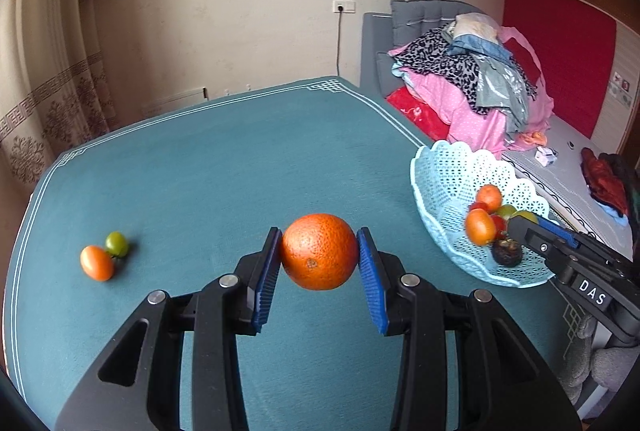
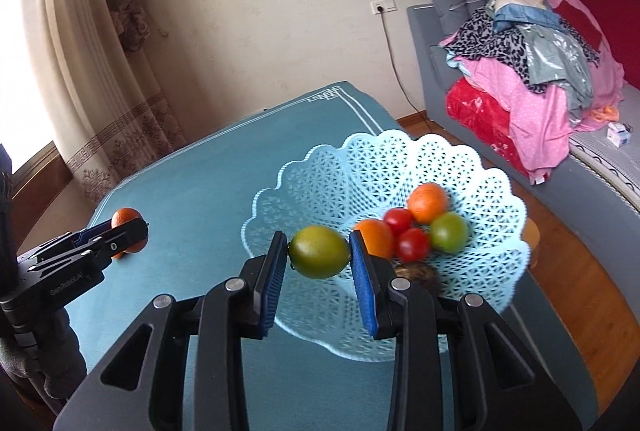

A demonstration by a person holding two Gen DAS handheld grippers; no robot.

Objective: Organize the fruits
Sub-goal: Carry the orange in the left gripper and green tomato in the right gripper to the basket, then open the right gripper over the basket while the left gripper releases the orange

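My left gripper point(image 1: 319, 257) is shut on a large orange point(image 1: 319, 257), held above the teal tablecloth; from the right wrist view that orange point(image 2: 125, 218) shows at the far left. My right gripper point(image 2: 319, 252) is shut on a green lemon point(image 2: 319, 252), held over the near rim of the light blue lattice basket point(image 2: 360, 159). Inside the basket point(image 1: 444, 171) lie two small oranges point(image 2: 428, 202), two red tomatoes point(image 2: 413, 243), a green fruit point(image 2: 449, 231) and a dark mangosteen point(image 1: 507, 251). A small orange fruit point(image 1: 97, 263) and a green fruit point(image 1: 117, 243) rest on the cloth at left.
The table point(image 1: 224, 167) carries a teal cloth with white border lines. A grey sofa piled with clothes point(image 1: 472, 87) stands behind the basket. Curtains point(image 1: 48, 79) hang at the left. Wooden floor point(image 2: 580, 271) shows beyond the table's right edge.
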